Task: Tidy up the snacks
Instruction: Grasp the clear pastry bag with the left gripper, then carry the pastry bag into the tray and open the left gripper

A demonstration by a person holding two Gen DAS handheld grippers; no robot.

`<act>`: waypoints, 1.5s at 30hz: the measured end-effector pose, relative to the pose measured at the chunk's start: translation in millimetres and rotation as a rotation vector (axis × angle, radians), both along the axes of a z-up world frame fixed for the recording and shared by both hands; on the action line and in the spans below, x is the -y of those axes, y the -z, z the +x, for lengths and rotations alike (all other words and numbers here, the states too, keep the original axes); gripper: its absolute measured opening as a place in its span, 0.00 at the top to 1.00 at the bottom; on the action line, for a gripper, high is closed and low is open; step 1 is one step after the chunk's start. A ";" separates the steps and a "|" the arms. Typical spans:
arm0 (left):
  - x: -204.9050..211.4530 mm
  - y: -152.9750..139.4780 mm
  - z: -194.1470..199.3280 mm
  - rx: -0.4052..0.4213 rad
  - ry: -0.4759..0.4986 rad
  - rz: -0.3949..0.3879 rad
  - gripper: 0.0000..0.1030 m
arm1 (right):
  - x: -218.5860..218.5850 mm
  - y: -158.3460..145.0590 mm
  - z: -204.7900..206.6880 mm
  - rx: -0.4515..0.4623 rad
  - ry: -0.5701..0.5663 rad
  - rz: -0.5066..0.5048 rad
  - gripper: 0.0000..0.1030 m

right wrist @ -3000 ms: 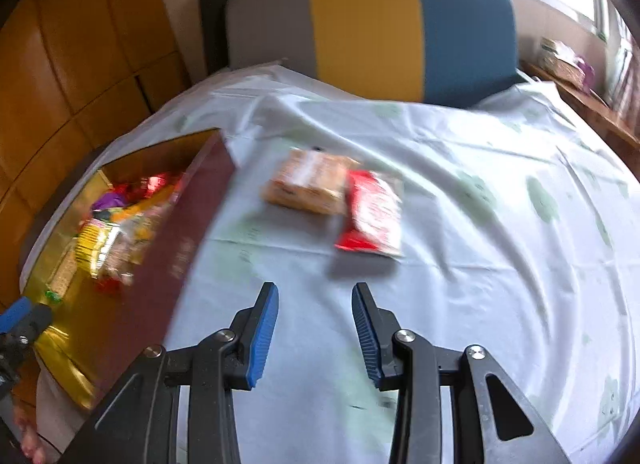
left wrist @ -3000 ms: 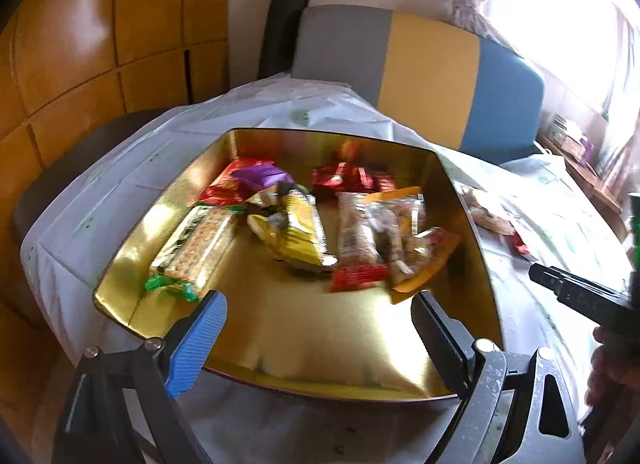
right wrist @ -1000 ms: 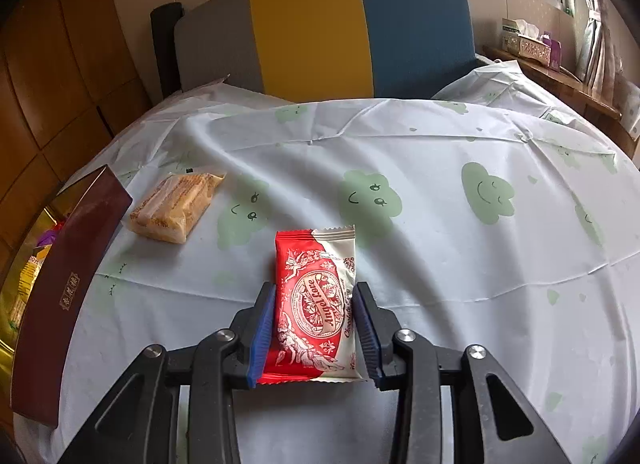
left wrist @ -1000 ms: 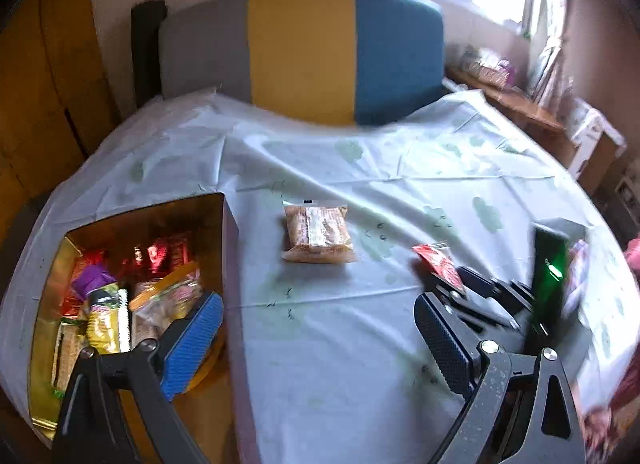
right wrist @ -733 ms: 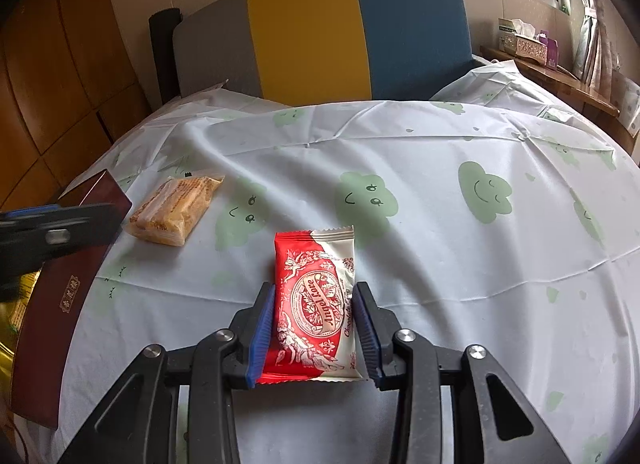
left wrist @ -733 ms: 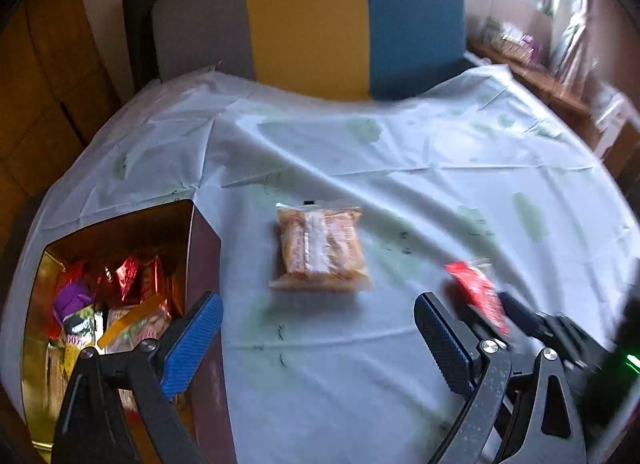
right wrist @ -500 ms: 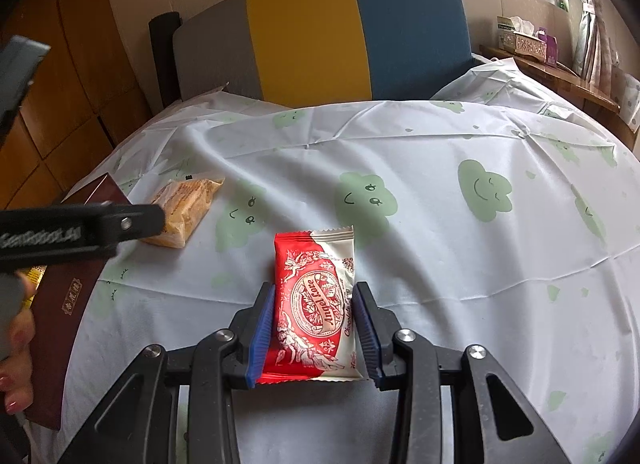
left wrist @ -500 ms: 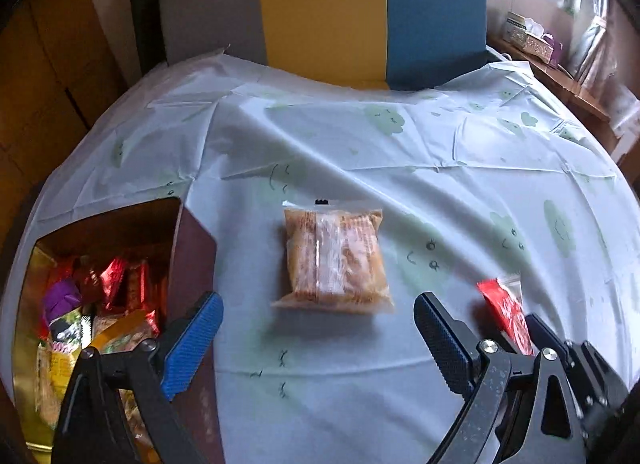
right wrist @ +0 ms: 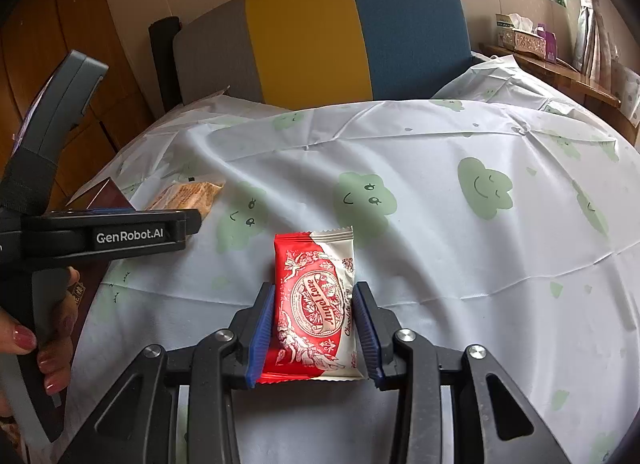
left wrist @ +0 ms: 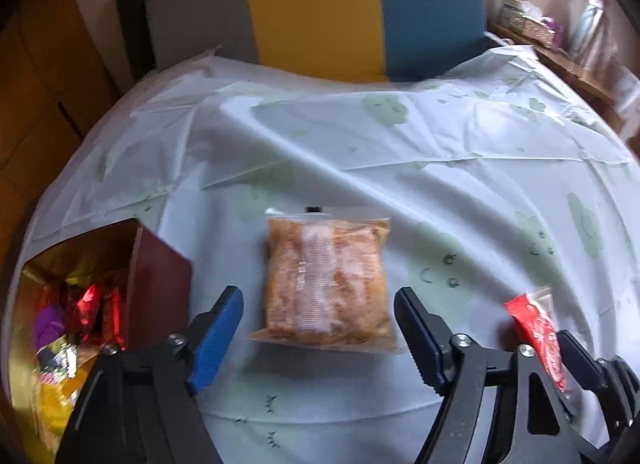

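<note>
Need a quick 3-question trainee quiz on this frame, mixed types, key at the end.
1. True or false: the right gripper has its fingers on both sides of the red and white wafer pack.
2. The left gripper is: A) shut on the wafer pack, B) open, with the clear pastry bag between its fingers, C) inside the snack box.
3. Fill in: the gold snack box sits to the ____ of the pastry bag in the left wrist view.

Key: 1 true; 2 B; 3 left.
</note>
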State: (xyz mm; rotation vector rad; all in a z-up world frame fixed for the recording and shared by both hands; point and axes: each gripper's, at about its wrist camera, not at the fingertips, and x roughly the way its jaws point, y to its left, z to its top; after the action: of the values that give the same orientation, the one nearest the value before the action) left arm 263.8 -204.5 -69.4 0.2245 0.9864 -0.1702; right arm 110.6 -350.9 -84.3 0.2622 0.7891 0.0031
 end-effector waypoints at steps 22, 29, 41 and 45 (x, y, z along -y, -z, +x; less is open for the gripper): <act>-5.6 6.9 -27.9 0.037 -0.058 -0.083 0.41 | 3.0 1.4 0.5 0.012 0.001 0.023 0.62; -20.7 -3.2 -63.0 0.005 -0.082 -0.204 0.41 | 2.3 1.8 0.8 0.012 0.001 0.019 0.62; -78.6 -59.0 -138.8 0.132 -0.073 -0.350 0.41 | 1.3 1.8 1.4 0.010 0.001 0.015 0.62; -120.1 -74.7 -163.7 0.180 -0.112 -0.358 0.41 | 1.7 1.8 1.4 0.010 0.000 0.017 0.62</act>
State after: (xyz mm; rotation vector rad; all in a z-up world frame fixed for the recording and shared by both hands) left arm 100.0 -84.4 5.3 -0.1414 0.7718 -0.2173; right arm 112.0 -352.5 -86.2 0.2786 0.7796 0.0110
